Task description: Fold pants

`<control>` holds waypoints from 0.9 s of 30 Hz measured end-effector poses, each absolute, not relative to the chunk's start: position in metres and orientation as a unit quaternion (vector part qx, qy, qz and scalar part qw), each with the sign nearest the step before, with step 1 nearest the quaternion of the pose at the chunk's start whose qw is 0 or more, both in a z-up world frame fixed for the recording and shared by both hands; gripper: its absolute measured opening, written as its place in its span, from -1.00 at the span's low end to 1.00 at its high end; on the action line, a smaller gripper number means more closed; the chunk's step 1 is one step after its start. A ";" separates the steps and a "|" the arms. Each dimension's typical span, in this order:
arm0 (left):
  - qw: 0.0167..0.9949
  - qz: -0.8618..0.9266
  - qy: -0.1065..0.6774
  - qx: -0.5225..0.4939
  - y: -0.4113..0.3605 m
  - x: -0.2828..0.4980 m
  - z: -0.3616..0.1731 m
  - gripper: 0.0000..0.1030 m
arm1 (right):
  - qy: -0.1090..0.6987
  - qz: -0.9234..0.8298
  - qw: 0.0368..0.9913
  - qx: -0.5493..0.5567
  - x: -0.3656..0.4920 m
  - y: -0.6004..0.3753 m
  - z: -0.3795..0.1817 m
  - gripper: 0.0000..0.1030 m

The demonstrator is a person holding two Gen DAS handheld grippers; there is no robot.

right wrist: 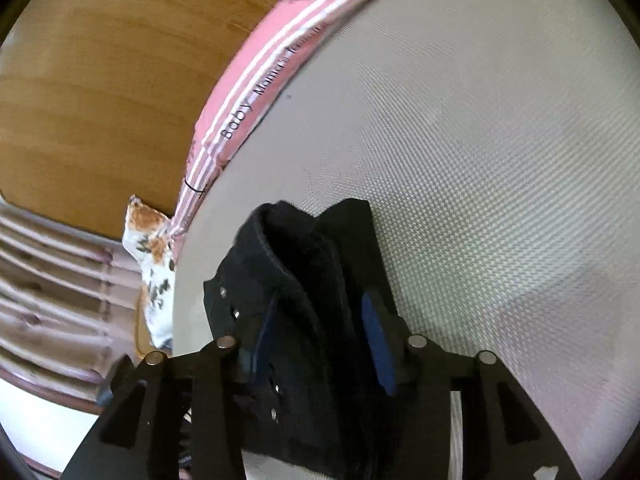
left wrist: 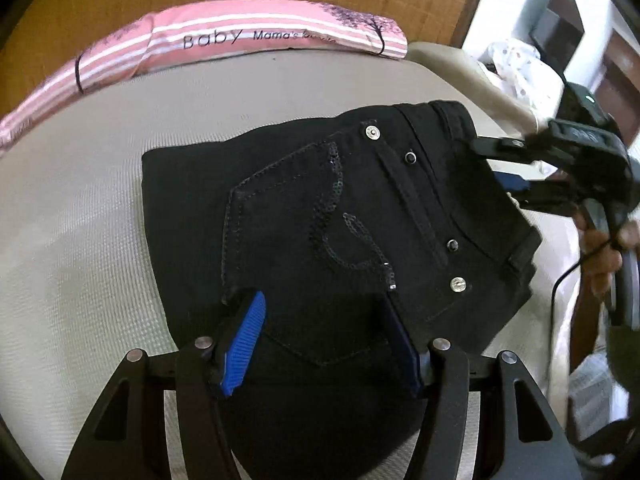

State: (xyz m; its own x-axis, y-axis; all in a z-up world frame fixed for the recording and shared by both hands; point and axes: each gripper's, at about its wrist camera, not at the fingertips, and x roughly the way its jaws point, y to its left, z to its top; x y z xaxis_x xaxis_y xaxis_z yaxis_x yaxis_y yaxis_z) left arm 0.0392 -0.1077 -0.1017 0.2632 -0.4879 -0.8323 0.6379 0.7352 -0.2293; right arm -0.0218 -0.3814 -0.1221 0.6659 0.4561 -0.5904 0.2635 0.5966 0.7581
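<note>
Black jeans (left wrist: 320, 216) sit already folded into a compact stack on the grey mesh mat (left wrist: 80, 208), back pocket up, waistband toward your right gripper (left wrist: 505, 168); long axis of the stack runs from your left gripper (left wrist: 320, 344) out to the waistband edge; left gripper hangs over the near end, blue pads (left wrist: 244, 344) spread either side of the pocket, not pinching anything that I can see, so released; right gripper comes in at the waistband from the far right side; in the right wrist view the waistband end (right wrist: 304, 280) stands up between its blue pads (right wrist: 378, 348), but whether the pads actually press the denim I can't tell; right hand is the nearer one to the waistband, so any final tuck or flatten there is yours on that side; pink striped pillow (left wrist: 240, 36) lies well apart along the headboard.
</note>
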 end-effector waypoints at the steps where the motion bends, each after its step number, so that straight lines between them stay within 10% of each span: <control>1: 0.785 -0.363 0.498 0.057 -0.105 0.039 -0.099 0.18 | 0.403 0.063 0.798 0.444 -0.027 -0.382 -0.119 -0.19; 11: 0.777 -0.374 0.504 0.054 -0.095 0.013 -0.092 0.18 | 0.437 0.077 0.792 0.419 -0.074 -0.358 -0.122 -0.22; 15: 0.780 -0.363 0.507 0.055 -0.092 0.013 -0.093 0.18 | 0.439 0.064 0.802 0.401 -0.077 -0.353 -0.120 -0.75; 27: 0.781 -0.348 0.512 0.087 -0.080 0.007 -0.107 0.18 | 0.450 0.015 0.827 0.337 -0.094 -0.338 -0.135 -0.82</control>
State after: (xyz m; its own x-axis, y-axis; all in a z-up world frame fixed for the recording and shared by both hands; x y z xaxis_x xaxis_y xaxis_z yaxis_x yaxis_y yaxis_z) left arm 0.0073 -0.0804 -0.1071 0.2345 -0.4542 -0.8595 0.6322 0.7429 -0.2201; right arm -0.0942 -0.3382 -0.1353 0.5946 0.3277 -0.7342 0.2781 0.7730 0.5702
